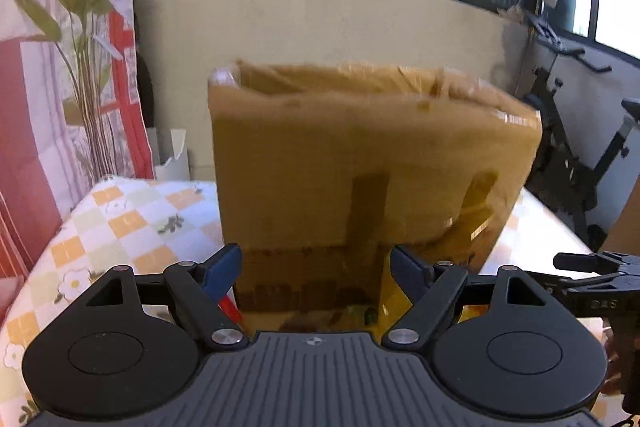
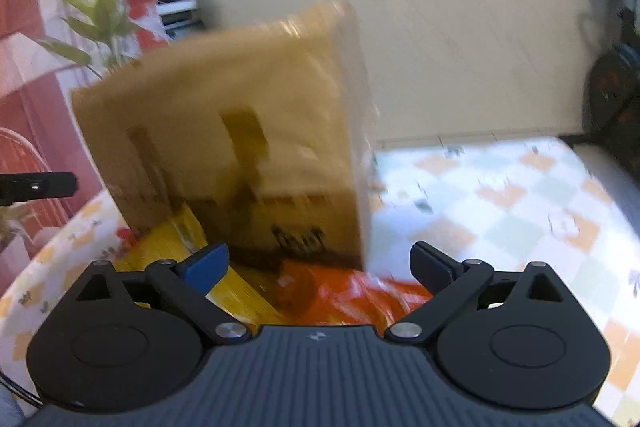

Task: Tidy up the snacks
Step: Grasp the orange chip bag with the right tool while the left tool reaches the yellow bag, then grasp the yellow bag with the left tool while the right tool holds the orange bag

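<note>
A tall brown cardboard box point(image 1: 372, 163) stands open-topped on the checked tablecloth point(image 1: 132, 223), straight ahead of my left gripper point(image 1: 316, 263), which is open and empty close to its front face. In the right wrist view the box point(image 2: 240, 131) is blurred and sits left of centre. My right gripper point(image 2: 320, 263) is open and empty above an orange snack packet point(image 2: 356, 295) and a yellow snack packet point(image 2: 192, 247) lying at the box's foot. A yellow packet point(image 1: 394, 301) and a red item point(image 1: 230, 307) show at the box's base in the left wrist view.
The right gripper point(image 1: 596, 279) shows at the right edge of the left wrist view. A green plant point(image 1: 84, 39) and a red-and-white curtain point(image 1: 24, 107) stand left. An exercise machine point(image 1: 568, 155) stands right. The tablecloth point(image 2: 500, 211) stretches right of the box.
</note>
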{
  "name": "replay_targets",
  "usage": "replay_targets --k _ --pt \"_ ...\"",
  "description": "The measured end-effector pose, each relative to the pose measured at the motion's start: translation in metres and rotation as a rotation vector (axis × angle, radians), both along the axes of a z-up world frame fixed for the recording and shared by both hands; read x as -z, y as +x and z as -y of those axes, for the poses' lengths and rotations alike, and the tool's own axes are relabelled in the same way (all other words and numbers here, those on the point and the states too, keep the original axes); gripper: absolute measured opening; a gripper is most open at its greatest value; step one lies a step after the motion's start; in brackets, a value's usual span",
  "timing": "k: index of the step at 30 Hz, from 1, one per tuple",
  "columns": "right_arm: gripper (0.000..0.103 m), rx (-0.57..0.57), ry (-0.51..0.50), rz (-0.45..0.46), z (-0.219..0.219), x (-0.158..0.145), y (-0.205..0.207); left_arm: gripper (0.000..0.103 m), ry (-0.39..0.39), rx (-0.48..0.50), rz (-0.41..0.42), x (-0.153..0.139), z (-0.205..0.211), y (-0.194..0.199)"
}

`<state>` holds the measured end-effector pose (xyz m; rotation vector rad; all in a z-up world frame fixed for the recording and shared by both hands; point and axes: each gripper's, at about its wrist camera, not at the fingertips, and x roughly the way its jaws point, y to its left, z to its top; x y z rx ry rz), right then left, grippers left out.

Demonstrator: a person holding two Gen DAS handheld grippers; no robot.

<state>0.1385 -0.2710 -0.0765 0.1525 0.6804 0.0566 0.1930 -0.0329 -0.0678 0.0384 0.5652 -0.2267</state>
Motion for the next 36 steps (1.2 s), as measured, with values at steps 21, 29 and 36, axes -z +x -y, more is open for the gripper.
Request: replay_targets --k 21,29,36 --pt "0.083 0.042 0.210 -0.008 0.034 0.068 -0.016 0.083 -0.021 0.126 -0.109 0.038 0.024 0.001" --pt "0.081 0.036 0.203 0.005 0.033 0.068 -0.016 0.083 0.060 0.237 -0.120 0.055 0.047 -0.002" --pt "0.080 0.030 0.189 0.010 0.032 0.067 -0.018 0.091 0.103 0.273 -0.113 0.063 0.057 -0.001"
